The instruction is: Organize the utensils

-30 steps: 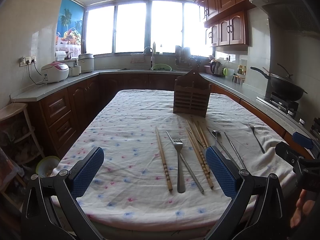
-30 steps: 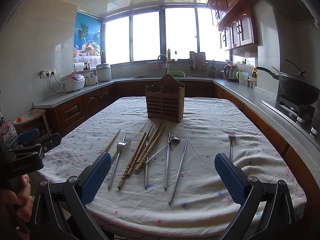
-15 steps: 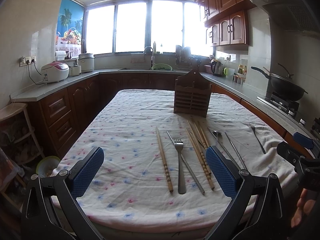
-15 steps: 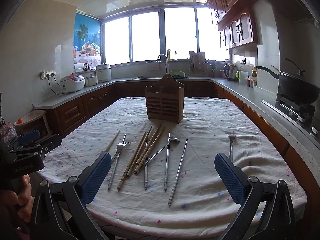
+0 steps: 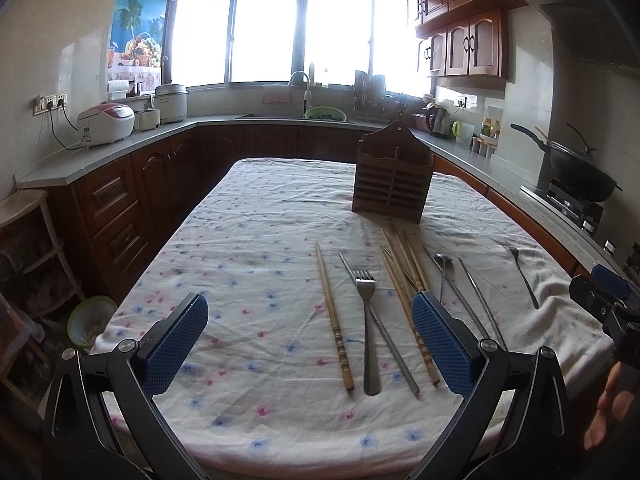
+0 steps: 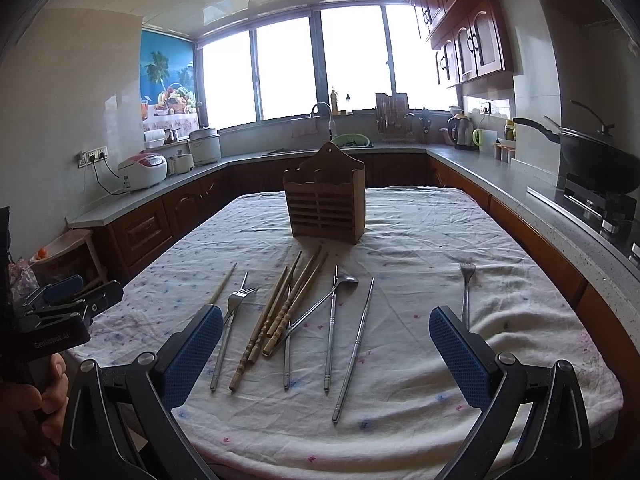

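A brown wooden utensil holder stands upright mid-table. In front of it lie wooden chopsticks, a fork, metal chopsticks, a spoon and a second fork off to the right. My left gripper is open and empty above the table's near edge, left of the fork. My right gripper is open and empty above the near edge, over the metal chopsticks.
The table carries a white floral cloth. Counters run around the room with rice cookers, a sink, a kettle and a wok on the stove. A wooden stool stands at left.
Both grippers have drifted very slightly; the view is almost the same. Nothing on the table has moved.
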Tool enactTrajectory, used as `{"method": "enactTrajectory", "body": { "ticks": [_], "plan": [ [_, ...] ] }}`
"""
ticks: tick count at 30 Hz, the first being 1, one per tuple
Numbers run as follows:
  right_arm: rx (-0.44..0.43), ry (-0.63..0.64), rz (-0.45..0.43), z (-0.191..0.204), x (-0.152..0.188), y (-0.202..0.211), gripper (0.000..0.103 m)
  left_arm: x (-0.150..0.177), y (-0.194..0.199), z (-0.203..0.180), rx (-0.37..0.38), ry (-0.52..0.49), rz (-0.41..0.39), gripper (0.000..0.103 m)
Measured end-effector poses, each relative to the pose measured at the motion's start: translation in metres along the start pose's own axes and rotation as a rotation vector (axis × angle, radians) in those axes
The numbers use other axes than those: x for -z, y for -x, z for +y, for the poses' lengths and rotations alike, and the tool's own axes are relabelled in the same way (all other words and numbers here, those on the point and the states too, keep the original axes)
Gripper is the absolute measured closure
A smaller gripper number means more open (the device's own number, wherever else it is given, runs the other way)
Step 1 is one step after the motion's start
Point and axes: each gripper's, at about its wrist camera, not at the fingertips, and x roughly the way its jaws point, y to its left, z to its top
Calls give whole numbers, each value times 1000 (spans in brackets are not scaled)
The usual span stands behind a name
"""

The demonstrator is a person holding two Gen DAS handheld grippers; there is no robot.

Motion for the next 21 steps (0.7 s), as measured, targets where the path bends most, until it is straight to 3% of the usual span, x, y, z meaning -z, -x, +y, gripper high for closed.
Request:
{"method": "enactTrajectory", "body": {
  "ticks": [7,11,18,21],
  "plan": [
    [-21,-43,41,-15,-14,-27,1,-21,-47,9,7,14,109,0],
    [-21,-61,77,-24,-24,-52,10,-32,-75,9,3,2,151,0],
    [-47,-117,223,-40,-32,-115,49,-42,-131,11,8,9,263,15],
    [-47,-153,287,-48,-29,-142,58,-43,-153,11,15,10,313,19]
  ]
}}
